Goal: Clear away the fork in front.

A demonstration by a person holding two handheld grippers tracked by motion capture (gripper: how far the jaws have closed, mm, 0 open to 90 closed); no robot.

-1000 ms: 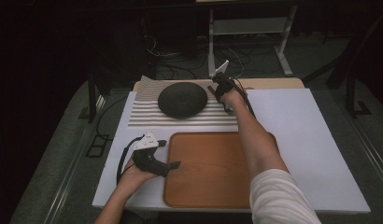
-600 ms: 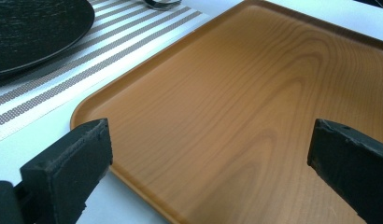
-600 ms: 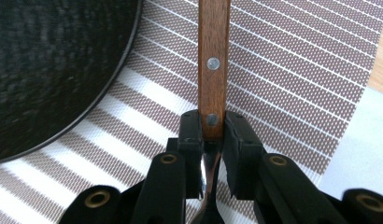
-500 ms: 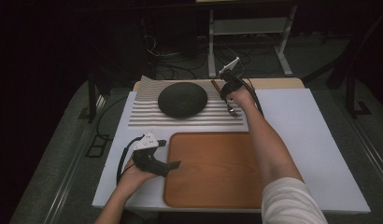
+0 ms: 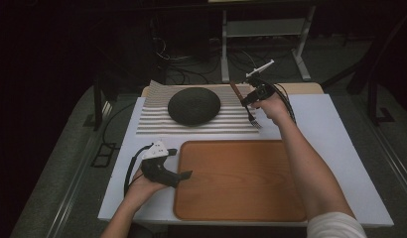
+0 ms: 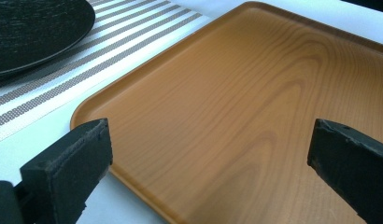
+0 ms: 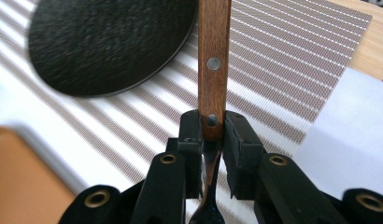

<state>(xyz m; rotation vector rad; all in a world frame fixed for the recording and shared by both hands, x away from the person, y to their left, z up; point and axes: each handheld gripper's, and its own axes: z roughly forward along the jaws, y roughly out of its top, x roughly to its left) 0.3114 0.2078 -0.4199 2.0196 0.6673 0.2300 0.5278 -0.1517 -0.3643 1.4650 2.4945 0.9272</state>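
Observation:
A fork with a wooden handle (image 5: 237,92) (image 7: 213,65) hangs above the right end of the striped placemat (image 5: 201,123), and my right gripper (image 5: 252,96) (image 7: 212,125) is shut on it where the handle meets the metal neck. The tines (image 5: 253,119) point down toward the mat. A black plate (image 5: 194,105) (image 7: 105,42) (image 6: 31,28) rests on the mat to the left of the fork. My left gripper (image 5: 184,174) (image 6: 210,149) stands open with nothing between its jaws, low over the left edge of the wooden tray (image 5: 241,178) (image 6: 255,107).
A white sheet (image 5: 335,144) covers the table under the mat and tray. Beyond the table's far edge are cables and a metal stand (image 5: 263,29) on the dark floor. Cables trail from both grippers.
My right gripper has lifted the fork off the mat and tilted it, tines now hanging downward. The left gripper has stayed put.

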